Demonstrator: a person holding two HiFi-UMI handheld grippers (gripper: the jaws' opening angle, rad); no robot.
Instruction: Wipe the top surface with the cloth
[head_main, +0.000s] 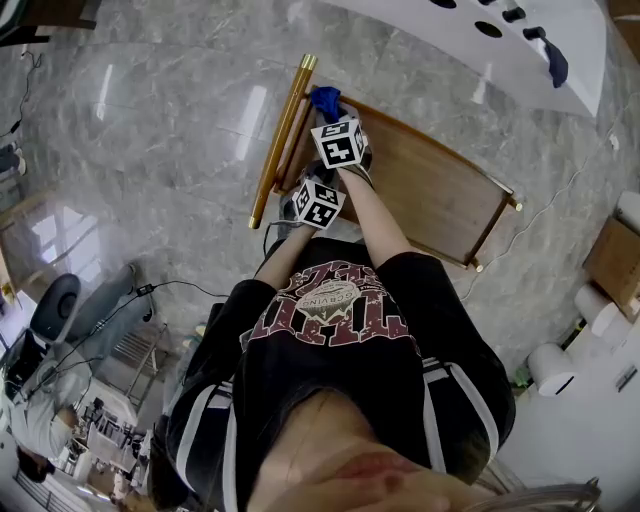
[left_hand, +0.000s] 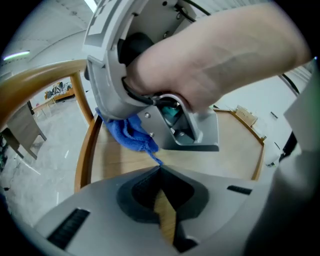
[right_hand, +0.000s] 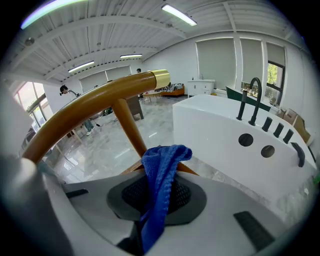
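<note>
The blue cloth (head_main: 325, 98) (right_hand: 162, 170) is clamped in my right gripper (head_main: 330, 112) (right_hand: 152, 200), which is shut on it at the left end of the wooden top (head_main: 430, 190), close to the round wooden rail (head_main: 283, 130) (right_hand: 100, 107). In the left gripper view the cloth (left_hand: 130, 132) hangs under the right gripper's grey body and touches the wooden top (left_hand: 230, 145). My left gripper (head_main: 316, 186) (left_hand: 160, 172) sits just behind the right one, jaws shut with nothing between them, its tips almost at a corner of the cloth.
A white bathtub (head_main: 520, 50) (right_hand: 235, 140) with black taps stands beyond the wooden stand. White paper rolls (head_main: 600, 310) and a wooden box (head_main: 615, 260) lie at the right. Cables cross the marble floor (head_main: 150, 150). A person (head_main: 40, 420) sits at the lower left.
</note>
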